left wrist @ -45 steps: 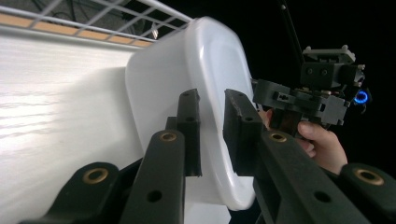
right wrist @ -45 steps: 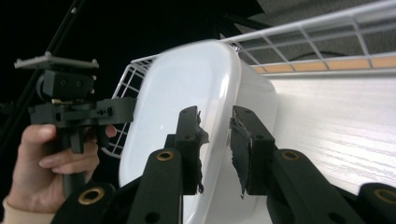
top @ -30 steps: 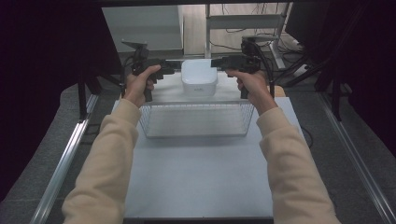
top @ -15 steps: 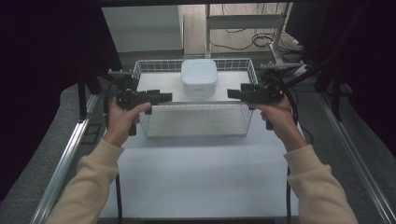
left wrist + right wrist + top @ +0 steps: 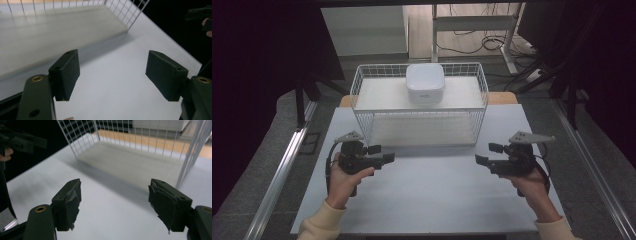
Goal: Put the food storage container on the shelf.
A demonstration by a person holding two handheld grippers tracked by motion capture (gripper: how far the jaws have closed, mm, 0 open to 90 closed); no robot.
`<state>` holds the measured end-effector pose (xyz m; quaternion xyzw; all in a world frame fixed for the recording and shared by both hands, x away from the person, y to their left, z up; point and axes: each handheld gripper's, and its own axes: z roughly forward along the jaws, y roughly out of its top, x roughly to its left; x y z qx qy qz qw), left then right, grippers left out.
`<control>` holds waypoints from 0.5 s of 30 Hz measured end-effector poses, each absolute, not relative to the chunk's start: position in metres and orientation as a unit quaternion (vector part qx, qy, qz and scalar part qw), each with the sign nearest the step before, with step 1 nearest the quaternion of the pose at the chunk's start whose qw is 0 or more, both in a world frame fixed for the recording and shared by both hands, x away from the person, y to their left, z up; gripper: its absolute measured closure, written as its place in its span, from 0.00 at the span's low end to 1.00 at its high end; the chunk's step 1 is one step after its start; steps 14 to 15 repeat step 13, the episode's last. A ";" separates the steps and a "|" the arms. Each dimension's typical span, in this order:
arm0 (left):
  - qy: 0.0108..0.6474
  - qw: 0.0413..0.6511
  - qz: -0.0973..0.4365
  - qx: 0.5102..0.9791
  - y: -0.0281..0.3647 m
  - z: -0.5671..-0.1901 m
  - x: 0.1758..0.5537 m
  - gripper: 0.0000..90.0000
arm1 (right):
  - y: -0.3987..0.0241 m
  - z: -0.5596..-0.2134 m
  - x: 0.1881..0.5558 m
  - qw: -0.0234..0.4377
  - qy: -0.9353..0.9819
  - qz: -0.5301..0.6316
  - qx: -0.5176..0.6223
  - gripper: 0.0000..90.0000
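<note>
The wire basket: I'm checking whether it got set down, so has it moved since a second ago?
Yes. The wire basket sat farther forward on the white table; now it is back at the far edge, away from both open grippers.

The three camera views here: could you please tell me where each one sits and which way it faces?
High view: above the person's side, looking forward and down on the white table, wire basket and white box; both forearms, left gripper and right gripper show.
Left gripper view: rides on the left gripper, looking along its open jaws across the table to the basket's near corner.
Right gripper view: rides on the right gripper, facing the basket likewise.
Shared: both gripper views show the basket, the table, and the opposite hand's gripper.
</note>
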<state>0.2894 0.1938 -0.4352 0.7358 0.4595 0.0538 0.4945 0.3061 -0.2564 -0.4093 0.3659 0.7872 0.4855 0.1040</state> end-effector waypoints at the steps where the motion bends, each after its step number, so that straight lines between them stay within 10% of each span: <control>1: 0.463 0.492 0.055 0.735 0.194 -0.439 0.287 0.30 | -0.256 -0.409 0.306 0.104 0.787 0.485 0.366 0.29; 15: 0.470 0.478 0.049 0.741 0.197 -0.456 0.284 0.29 | -0.259 -0.431 0.296 0.110 0.792 0.460 0.385 0.28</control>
